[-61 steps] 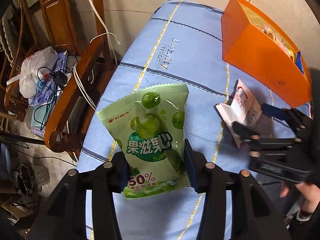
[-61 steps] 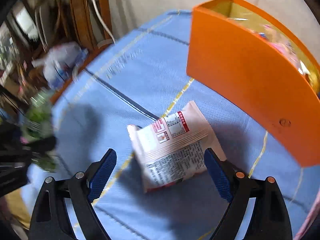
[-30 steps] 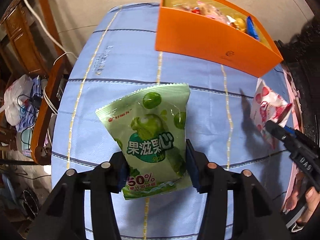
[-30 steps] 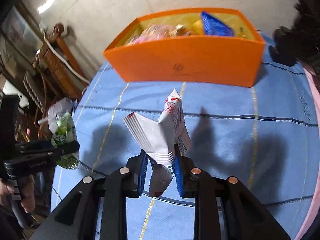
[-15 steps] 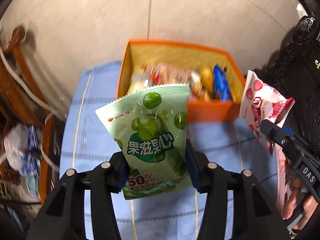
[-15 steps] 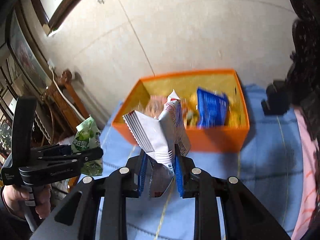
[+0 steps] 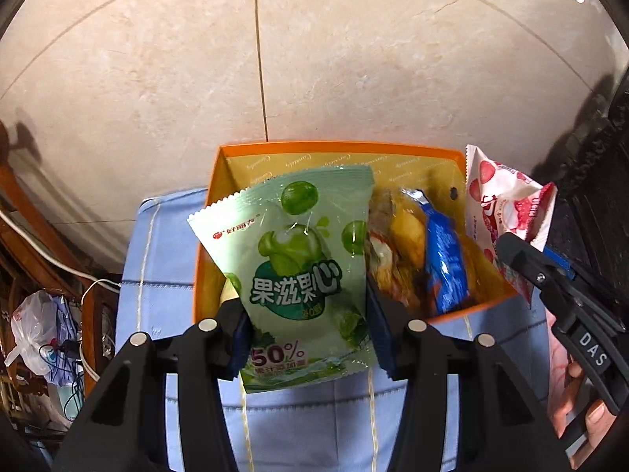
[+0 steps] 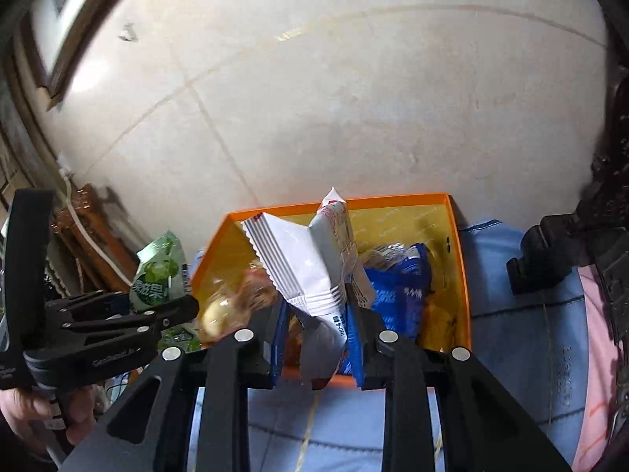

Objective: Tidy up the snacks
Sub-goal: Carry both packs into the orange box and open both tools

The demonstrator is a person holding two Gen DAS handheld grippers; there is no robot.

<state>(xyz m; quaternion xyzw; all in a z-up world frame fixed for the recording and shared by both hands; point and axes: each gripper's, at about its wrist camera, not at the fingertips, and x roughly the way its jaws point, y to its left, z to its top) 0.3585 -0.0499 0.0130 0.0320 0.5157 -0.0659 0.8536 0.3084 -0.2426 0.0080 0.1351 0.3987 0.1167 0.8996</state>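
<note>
Two packets carried: my left claw (image 7: 306, 338) pinches green bag (image 7: 298, 267), right claw (image 8: 314, 346) pinches white pouch (image 8: 310, 271). I'd release inside orange box (image 7: 440, 151), low.

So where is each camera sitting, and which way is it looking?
Left wrist: sits on the left gripper, facing forward over the green snack bag it clamps, toward the orange box; the right gripper and a hand show.
Right wrist: sits on the right gripper, facing the same box past its white snack packet; the left gripper shows.
Both share the box, the blue cloth and the tiled wall.
</note>
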